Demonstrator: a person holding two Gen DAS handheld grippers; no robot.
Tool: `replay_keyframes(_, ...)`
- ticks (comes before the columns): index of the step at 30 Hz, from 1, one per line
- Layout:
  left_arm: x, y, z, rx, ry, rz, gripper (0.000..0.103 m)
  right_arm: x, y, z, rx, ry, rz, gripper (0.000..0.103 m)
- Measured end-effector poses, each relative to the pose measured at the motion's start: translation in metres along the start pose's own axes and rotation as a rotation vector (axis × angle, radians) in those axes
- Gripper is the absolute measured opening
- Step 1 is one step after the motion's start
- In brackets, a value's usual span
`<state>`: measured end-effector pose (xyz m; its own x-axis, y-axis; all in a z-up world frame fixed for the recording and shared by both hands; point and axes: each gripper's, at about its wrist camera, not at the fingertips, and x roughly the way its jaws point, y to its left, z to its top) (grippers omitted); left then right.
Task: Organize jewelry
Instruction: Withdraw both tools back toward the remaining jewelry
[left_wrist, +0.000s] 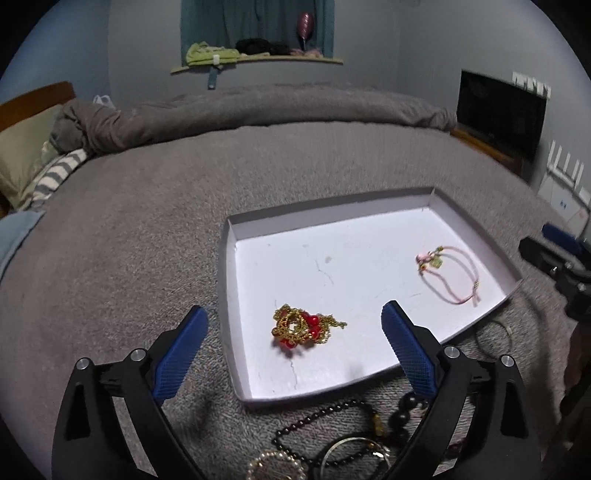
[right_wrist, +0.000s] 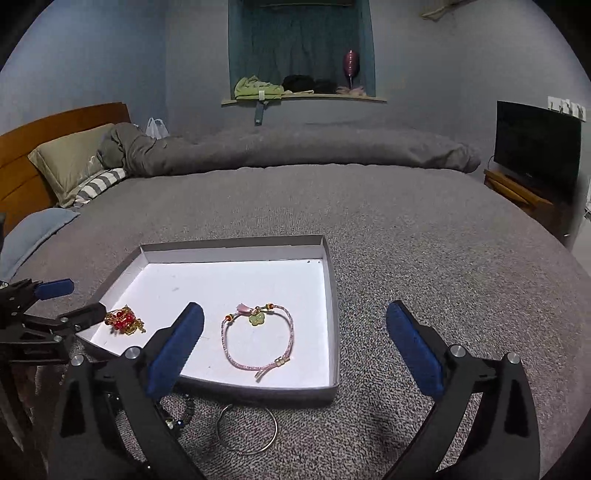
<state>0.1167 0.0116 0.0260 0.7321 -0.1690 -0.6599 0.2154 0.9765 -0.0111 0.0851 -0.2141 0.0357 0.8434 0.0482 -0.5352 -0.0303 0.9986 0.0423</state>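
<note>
While both claws hang over the grey bedspread (right_wrist: 406, 229), we read this as the gap between two placements. Shallow white cardboard box lid/tray (right_wrist: 236, 251) sits on the bed w/ two pieces already in it: gold-chain cluster w/ red beads (left_wrist: 304, 326) near the front-left part, and pink cord bracelet w/ green clover charm (right_wrist: 256, 338) toward the right side, well apart from each other.

Left gripper (left_wrist: 295, 332) — blue pads spread wide, nothing between them; the red-bead cluster shows in the gap but lies flat on the tray floor, no pad on it. Right gripper (right_wrist: 295, 332) likewise released, jaws wide, pink bracelet lying loose on the tray floor beyond the left pad, untouched.

Still unsorted, on the bedspread just in front of the tray's near wall: thin silver wire bangle (right_wrist: 246, 430), black bead strand (left_wrist: 314, 424), chunky dark round-bead bracelet (left_wrist: 404, 410), plus a pale gold-ish piece at the bottom edge of the left view, partly cut off so we can't ID it.

Our read: roughly a third done. Next move prob. calls for dropping a claw to the near pile, pinching one item — bangle looks easiest for the right — then lifting over the tray wall to a bare spot. Strands overlap, so risk of dragging two at once.
</note>
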Motion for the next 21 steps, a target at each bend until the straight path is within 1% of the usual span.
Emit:
replay_keyframes(4,-0.017,0.001,-0.005,-0.003,-0.044,0.01,0.097,-0.007,-0.001,-0.002,0.001,-0.009,-0.003,0.098)
replay_keyframes(10,-0.034,0.007,-0.02,-0.005,-0.064,0.032,0.098,-0.023,-0.005,-0.016,-0.022,-0.021,-0.027,0.098)
replay_keyframes(16,-0.044,0.01,-0.041,0.007,-0.046,0.029,0.098,-0.032,-0.008,-0.031,-0.053,0.0,-0.041,0.098)
replay_keyframes(21,-0.05,0.011,-0.06,0.026,-0.023,0.028,0.098,-0.031,-0.006,-0.044,-0.071,0.045,-0.01,0.098)
